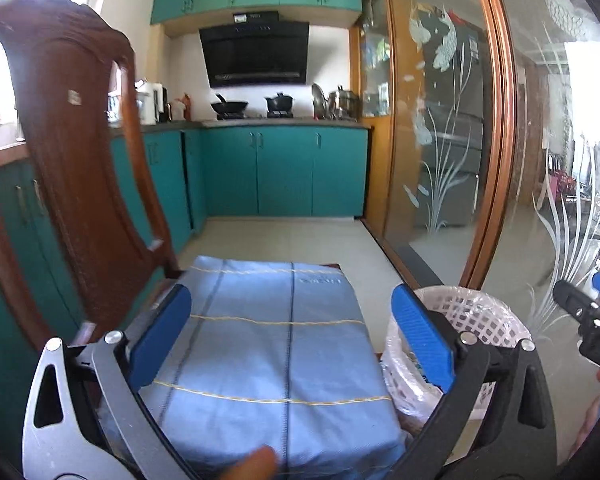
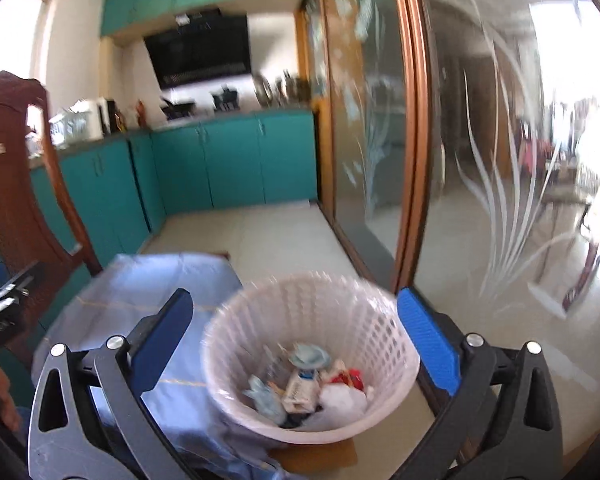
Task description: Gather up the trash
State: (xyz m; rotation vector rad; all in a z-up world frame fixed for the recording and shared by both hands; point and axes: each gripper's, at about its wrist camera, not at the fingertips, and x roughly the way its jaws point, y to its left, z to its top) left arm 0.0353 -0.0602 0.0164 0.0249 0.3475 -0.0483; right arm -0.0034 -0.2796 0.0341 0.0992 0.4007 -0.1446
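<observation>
Both grippers empty, jaws spread wide. The left gripper [image 1: 290, 340] hangs over a blue cloth [image 1: 268, 344] at lower centre of its view; nothing lies on the cloth.

The right gripper [image 2: 296, 344] hovers above one white mesh basket [image 2: 380, 320], lower centre of the right view, lined with a clear bag, standing just beside the cloth.

Trash [image 2: 308, 384] sits in the basket bottom: about five or six pieces, blurred — pale blue wads, a small carton, something red, a white lump.

Judgement: late stage, likely a drop just done. No loose trash shows; the next move calls for scanning for more.

One wooden chair [image 1: 72, 152], left of frame.
</observation>
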